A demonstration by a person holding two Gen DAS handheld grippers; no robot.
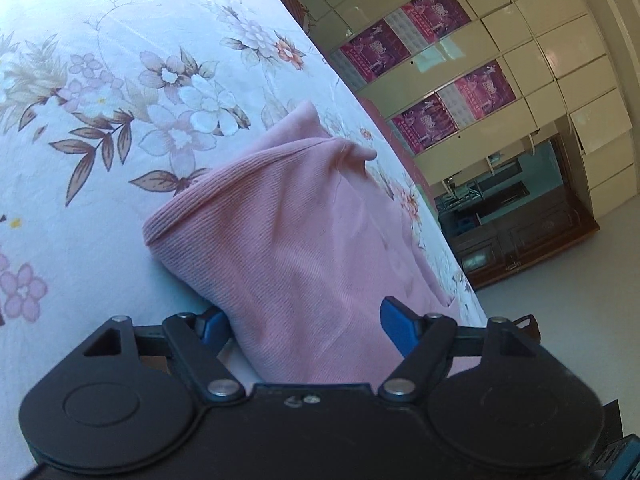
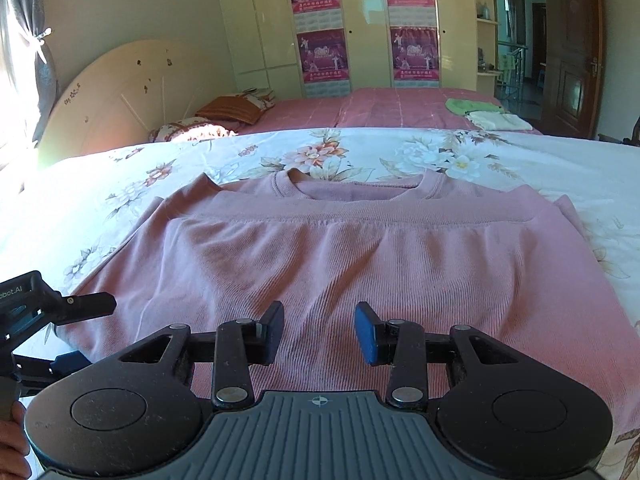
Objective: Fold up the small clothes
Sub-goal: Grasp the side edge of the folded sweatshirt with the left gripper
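The right view showed the whole sweater [image 2: 340, 248] folded on the bed [image 2: 520, 160], right fingers [image 2: 370, 334] spread above it. The left view showed only its near-left edge between spread left fingers [image 1: 400, 330].

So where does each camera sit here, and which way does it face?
Left wrist: on the left tongs, tilted, facing along the pink top on the floral sheet toward the wardrobe.
Right wrist: on the right tongs, over the top's hem, facing its collar; a hand shows.
Shared: top, sheet, wardrobe.
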